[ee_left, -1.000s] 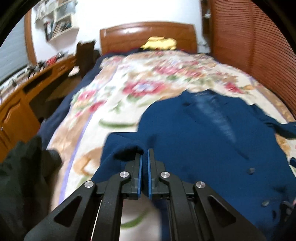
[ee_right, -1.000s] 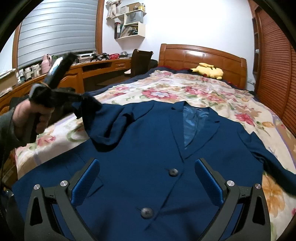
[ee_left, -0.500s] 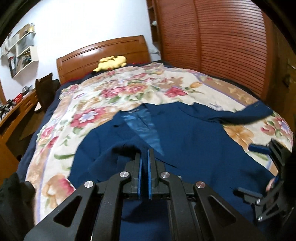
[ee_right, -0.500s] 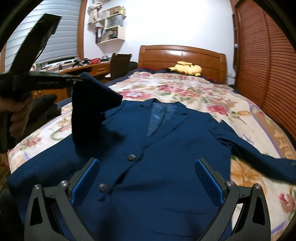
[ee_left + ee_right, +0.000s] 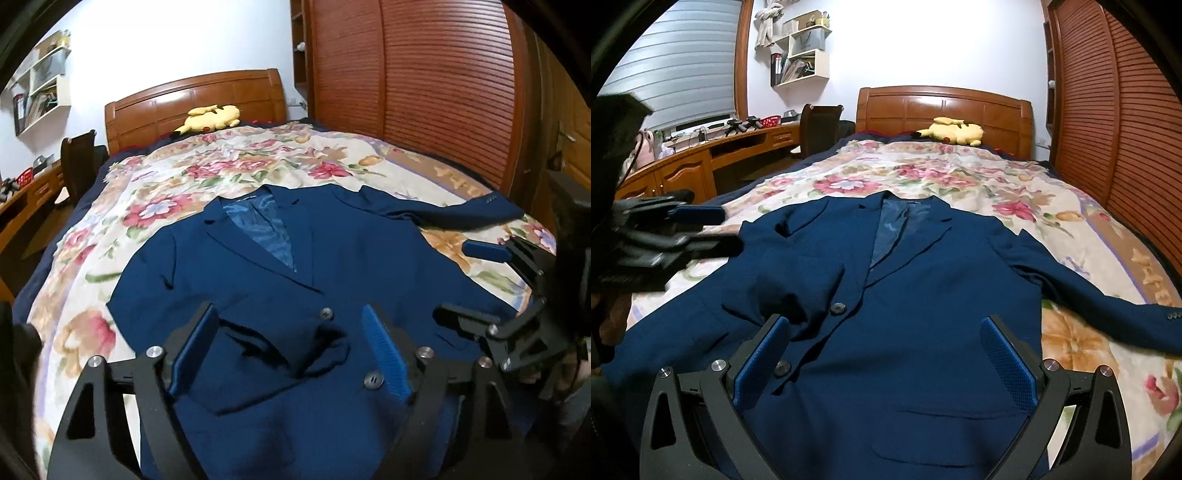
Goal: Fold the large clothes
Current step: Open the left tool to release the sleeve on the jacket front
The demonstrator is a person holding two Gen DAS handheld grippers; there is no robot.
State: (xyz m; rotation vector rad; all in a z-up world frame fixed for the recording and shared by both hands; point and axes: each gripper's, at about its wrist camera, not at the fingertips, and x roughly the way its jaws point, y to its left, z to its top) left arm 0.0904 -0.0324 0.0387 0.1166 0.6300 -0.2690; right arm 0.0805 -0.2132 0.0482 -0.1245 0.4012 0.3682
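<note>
Blazer flat on bedspread, folded sleeve between opening left jaws, right jaws apart above it.

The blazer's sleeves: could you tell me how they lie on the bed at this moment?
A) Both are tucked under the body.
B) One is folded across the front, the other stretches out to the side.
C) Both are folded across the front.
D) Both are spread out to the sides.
B: one sleeve lies folded over the blazer front near the buttons, while the other sleeve reaches out across the floral bedspread.
</note>
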